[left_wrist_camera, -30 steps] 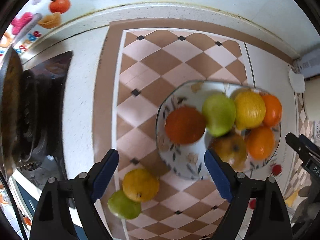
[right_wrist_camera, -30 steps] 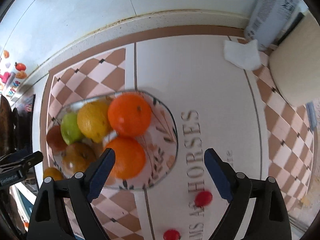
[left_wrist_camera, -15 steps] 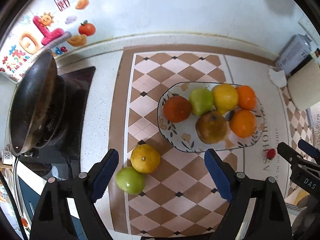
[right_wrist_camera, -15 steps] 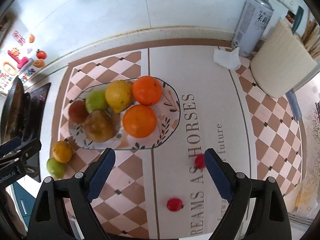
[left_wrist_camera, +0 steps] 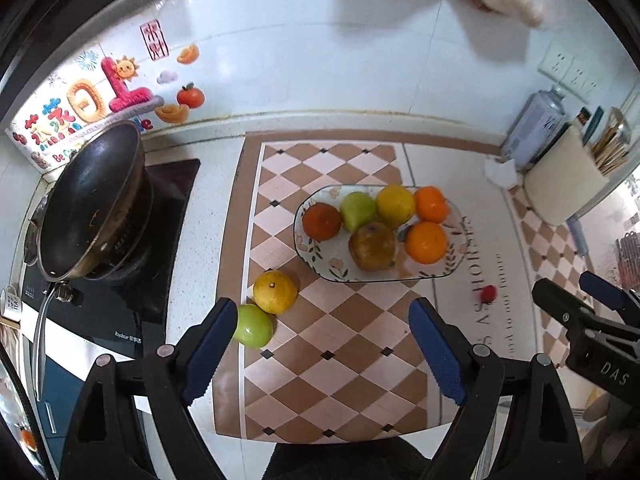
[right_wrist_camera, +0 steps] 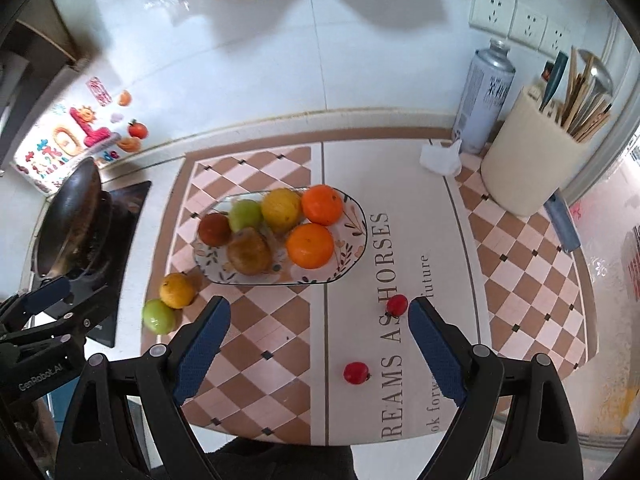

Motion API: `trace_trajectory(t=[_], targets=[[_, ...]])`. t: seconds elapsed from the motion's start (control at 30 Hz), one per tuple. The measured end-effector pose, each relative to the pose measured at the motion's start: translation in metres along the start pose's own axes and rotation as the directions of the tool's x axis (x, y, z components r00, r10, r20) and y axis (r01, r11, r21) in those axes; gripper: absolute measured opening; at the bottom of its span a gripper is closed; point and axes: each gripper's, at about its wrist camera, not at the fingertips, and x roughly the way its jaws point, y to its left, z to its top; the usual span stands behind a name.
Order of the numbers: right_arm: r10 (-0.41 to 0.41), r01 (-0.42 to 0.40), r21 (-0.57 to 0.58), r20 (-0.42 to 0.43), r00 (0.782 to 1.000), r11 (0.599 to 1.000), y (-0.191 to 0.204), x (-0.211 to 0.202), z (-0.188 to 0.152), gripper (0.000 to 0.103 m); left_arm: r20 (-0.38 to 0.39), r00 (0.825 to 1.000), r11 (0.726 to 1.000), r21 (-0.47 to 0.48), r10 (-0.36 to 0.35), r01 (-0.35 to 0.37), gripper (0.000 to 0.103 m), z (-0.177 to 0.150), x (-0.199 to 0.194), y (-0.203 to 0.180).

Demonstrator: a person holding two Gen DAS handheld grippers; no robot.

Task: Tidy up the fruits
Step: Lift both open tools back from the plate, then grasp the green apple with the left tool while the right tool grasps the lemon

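I've pulled both grippers up and back from the plate [left_wrist_camera: 452, 270]; left gripper [left_wrist_camera: 324, 344] and right gripper [right_wrist_camera: 318, 344] spread, empty. Yellow fruit [left_wrist_camera: 275, 292], green apple [left_wrist_camera: 254, 326] beside plate await.

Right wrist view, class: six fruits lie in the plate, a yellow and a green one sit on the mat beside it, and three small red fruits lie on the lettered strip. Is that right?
Not quite. The right wrist view shows two small red fruits on the lettered strip, not three. The rest holds: six fruits in the plate, with a yellow fruit and a green fruit on the mat beside it.
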Motion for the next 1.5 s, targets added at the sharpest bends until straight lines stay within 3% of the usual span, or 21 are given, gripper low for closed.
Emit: trace_trajectory(t=[0.27,0.5,0.93,1.03,1.1,1.2,1.37,1.4,1.47,1.5], targets=[[0.025,-0.025,0.0,0.045,0.999,1.0,0.005,-0.044,-0.011,0.093,0.039,0.999,1.0,0.011,-0.023,0.023,0.088,-0.008,-0.034,-0.006],[0.052,-0.053,0.006,0.052,0.997,0.999,0.006,-0.056,-0.019,0.093,0.057,0.998,0.999,0.019,-0.033,0.032,0.088,-0.014,-0.05,-0.011],[0.074,-0.075,0.043,0.019,0.997,0.996,0.0,-0.036,-0.015,0.093,0.048,0.999,1.0,0.006,-0.017,0.017,0.088,-0.006,-0.043,-0.008],[0.085,-0.085,0.045,0.006,0.996,0.995,0.001,-0.025,-0.012,0.093,0.042,0.999,1.0,-0.008,0.004,-0.003,0.1,0.001,-0.034,-0.001],[0.117,-0.117,0.051,-0.007,0.993,0.992,0.002,-0.014,-0.009,0.093,0.053,0.998,0.999,-0.024,0.032,-0.031,0.1,0.006,-0.028,0.009],[0.215,-0.211,0.067,-0.05,0.975,0.975,0.01,0.013,-0.005,0.093,0.054,0.992,0.992,-0.061,0.114,-0.111,0.1,0.012,-0.014,0.031],[0.378,-0.367,0.094,-0.165,0.911,0.925,0.046,0.082,-0.001,0.092,-0.025,0.967,0.96,-0.119,0.253,-0.254,0.1,0.009,0.028,0.079],[0.396,-0.386,0.088,-0.184,0.9,0.918,0.057,0.095,0.0,0.089,-0.049,0.962,0.953,-0.13,0.27,-0.274,0.1,0.005,0.038,0.089],[0.431,-0.424,0.083,-0.231,0.872,0.902,0.078,0.12,-0.001,0.074,-0.1,0.946,0.936,-0.148,0.308,-0.32,0.1,-0.003,0.058,0.107],[0.45,-0.442,0.09,-0.257,0.855,0.893,0.09,0.134,-0.001,0.074,-0.118,0.941,0.931,-0.151,0.318,-0.334,0.1,-0.006,0.066,0.112]])
